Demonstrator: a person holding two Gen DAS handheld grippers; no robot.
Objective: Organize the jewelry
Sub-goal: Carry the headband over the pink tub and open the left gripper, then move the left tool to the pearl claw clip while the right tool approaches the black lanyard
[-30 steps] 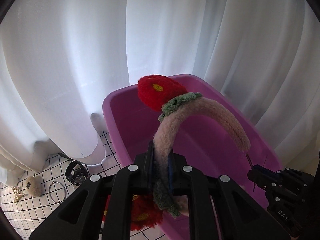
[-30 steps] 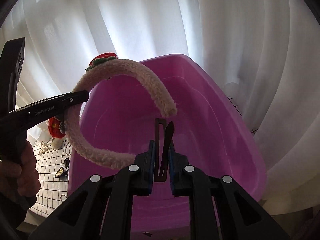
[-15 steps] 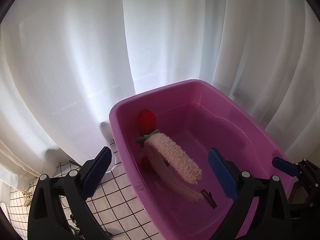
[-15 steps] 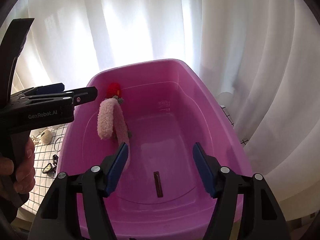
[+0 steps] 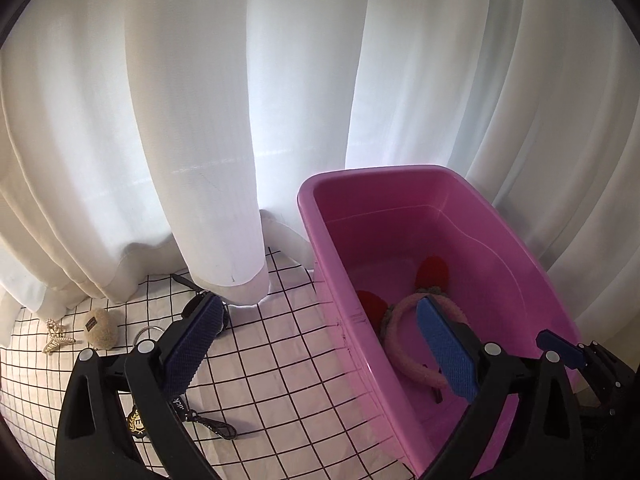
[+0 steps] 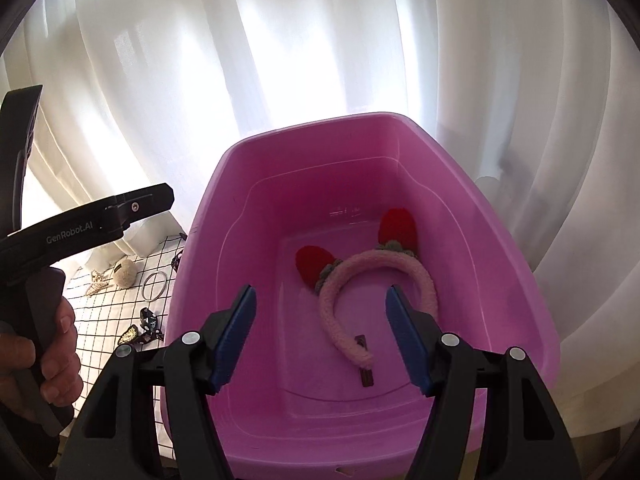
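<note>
A pink fuzzy headband (image 6: 380,259) with two red strawberry ears lies flat on the bottom of the pink tub (image 6: 208,240). A dark hair clip (image 6: 365,376) rests beside its near end. My right gripper (image 6: 320,300) hovers open above the tub with nothing between its blue pads. In the left wrist view my left gripper (image 5: 316,320) stands wide open and empty, straddling the left wall of the tub (image 5: 320,240). One pad is over the cloth. The other is over the headband (image 5: 394,344). The right gripper's tip (image 5: 560,348) shows at the lower right.
White curtains (image 5: 200,120) hang close behind the tub. Left of it, a black-gridded white cloth (image 5: 280,360) carries a fluffy beige clip (image 5: 102,326), a gold claw clip (image 5: 56,336), a metal ring (image 6: 144,286) and a black strap (image 5: 212,428). A hand (image 6: 48,360) holds the left gripper.
Both grippers opened. The headband fell from the left one and the hair clip from the right one into the tub. The left gripper then shifted left over the tub wall.
</note>
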